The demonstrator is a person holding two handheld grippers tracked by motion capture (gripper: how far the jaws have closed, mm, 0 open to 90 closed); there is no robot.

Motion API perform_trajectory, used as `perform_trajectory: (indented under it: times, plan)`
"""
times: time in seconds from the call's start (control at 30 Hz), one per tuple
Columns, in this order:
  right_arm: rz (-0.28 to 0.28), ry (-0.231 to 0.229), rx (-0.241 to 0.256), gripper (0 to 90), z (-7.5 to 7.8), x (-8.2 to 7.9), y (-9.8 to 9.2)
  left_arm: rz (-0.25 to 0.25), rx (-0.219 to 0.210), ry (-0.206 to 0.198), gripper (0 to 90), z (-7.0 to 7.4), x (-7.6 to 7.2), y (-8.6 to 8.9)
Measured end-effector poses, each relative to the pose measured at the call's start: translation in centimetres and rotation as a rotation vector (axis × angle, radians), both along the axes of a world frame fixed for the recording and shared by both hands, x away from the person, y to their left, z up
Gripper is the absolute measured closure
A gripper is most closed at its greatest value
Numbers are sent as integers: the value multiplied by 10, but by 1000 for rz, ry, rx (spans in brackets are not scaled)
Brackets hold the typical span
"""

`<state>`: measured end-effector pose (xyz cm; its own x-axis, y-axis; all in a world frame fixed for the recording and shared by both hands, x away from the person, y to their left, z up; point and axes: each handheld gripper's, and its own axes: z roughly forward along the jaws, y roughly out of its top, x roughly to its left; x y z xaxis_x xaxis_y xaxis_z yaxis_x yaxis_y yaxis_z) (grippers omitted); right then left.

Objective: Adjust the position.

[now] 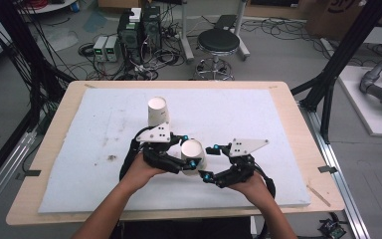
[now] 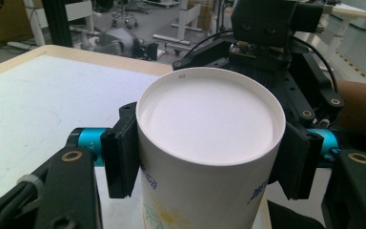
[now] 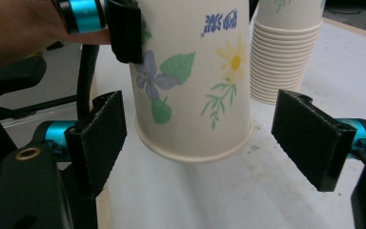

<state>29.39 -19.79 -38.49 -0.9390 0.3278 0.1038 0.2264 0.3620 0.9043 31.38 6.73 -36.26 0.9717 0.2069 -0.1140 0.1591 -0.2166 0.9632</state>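
A flower-printed paper cup [image 1: 194, 154] is held upside down, base up, just above the white mat [image 1: 79, 149]. My left gripper [image 1: 191, 157] is shut on the cup [image 2: 209, 143] near its base, one pad on each side. In the right gripper view the cup's [image 3: 195, 71] rim hangs slightly above the mat. My right gripper [image 3: 202, 138] stands open, its jaws on either side of that rim without touching it. A stack of upside-down cups [image 1: 157, 110] stands just behind; the stack [image 3: 286, 52] sits close to the held cup.
The mat covers most of a wooden table [image 1: 303, 129]. A black stool [image 1: 218, 45], computer boxes [image 1: 139, 30] and cables lie on the floor beyond the far edge. A black frame post [image 1: 328, 94] rises at the right.
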Motion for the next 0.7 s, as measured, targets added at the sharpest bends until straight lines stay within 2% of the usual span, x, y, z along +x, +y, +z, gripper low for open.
perform_trajectory:
  times: [0.1, 0.27, 0.53, 0.57, 0.6, 0.7]
  plan:
    - [7, -5, 2, 194, 0, 1, 1, -18, -4, 2, 352, -1, -1, -3]
    - [46, 23, 28, 198, -3, 3, 5, -56, -16, 2, 353, -2, -2, -7]
    - [78, 38, 51, 205, -6, 6, 7, -61, -46, 9, 354, -2, -4, -6]
    - [84, 43, 54, 213, -6, 7, 8, -55, -46, 7, 354, -3, -5, -5]
    - [111, 39, 58, 258, -6, 8, 9, -51, -52, 8, 356, -4, -5, -4]
    - [113, 40, 49, 264, -6, 8, 9, -46, -71, 15, 357, -7, -5, -3]
